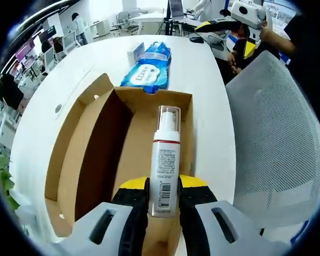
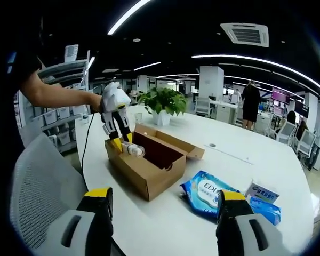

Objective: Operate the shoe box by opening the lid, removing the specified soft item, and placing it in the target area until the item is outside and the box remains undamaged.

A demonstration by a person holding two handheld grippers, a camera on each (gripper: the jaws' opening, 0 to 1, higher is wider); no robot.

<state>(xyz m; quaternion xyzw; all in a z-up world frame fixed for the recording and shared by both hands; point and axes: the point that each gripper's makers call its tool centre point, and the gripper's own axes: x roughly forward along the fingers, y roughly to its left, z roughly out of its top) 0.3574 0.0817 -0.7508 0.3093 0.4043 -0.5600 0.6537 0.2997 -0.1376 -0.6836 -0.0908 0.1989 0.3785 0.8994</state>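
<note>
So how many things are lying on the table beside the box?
2 for sure: a blue wipes pack just past the box, and a small white-and-blue carton on the pack's far side. More may be hidden behind the box.

Looks like I'm in a big open-plan office, long white table [image 2: 245, 160], mesh office chair [image 1: 277, 138], rows of desks with monitors [image 1: 37, 48], strip lights [image 2: 256, 58] and an aircon vent [image 2: 246, 33] overhead, potted plant [image 2: 162, 101], people standing around further back
</note>
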